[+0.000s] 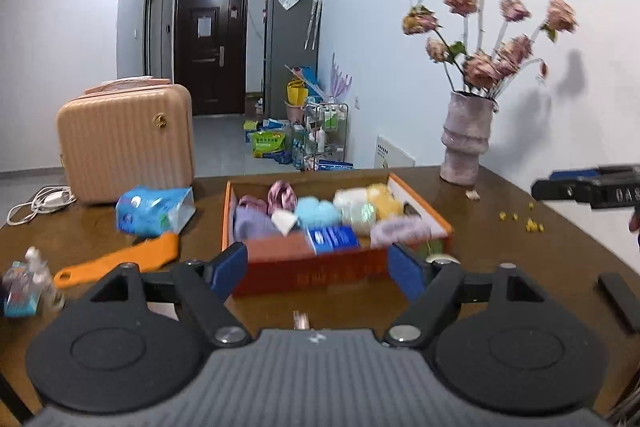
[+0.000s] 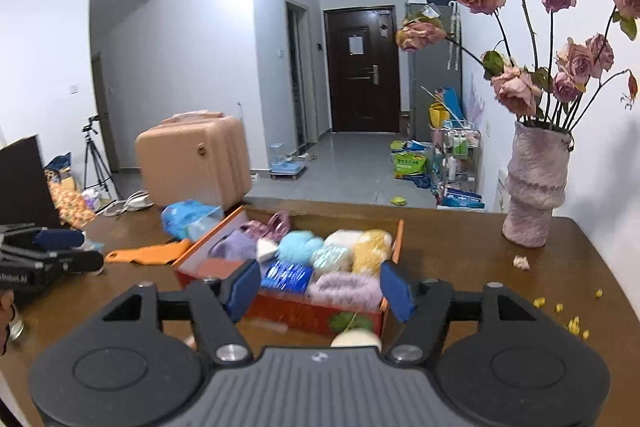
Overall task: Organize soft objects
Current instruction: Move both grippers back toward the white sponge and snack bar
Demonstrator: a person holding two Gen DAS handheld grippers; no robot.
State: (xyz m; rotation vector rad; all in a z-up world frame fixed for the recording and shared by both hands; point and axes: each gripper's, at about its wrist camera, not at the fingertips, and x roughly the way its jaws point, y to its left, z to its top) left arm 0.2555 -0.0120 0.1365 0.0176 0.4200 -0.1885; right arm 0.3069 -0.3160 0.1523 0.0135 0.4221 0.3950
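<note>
Both the left tongs (image 1: pixel 316 265) and right tongs (image 2: pixel 318 287) are hanging open and empty above the table (image 1: pixel 520 247). The box (image 1: pixel 420 205) is holding light, squashy puffs (image 1: pixel 318 211); pinching mid-body looks safest.

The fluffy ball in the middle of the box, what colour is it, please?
Light blue; the fluffy ball shows best in the right wrist view.

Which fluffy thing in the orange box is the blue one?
The light blue fluffy ball in the middle of the orange box; its neighbours are white, yellow and lilac.
</note>
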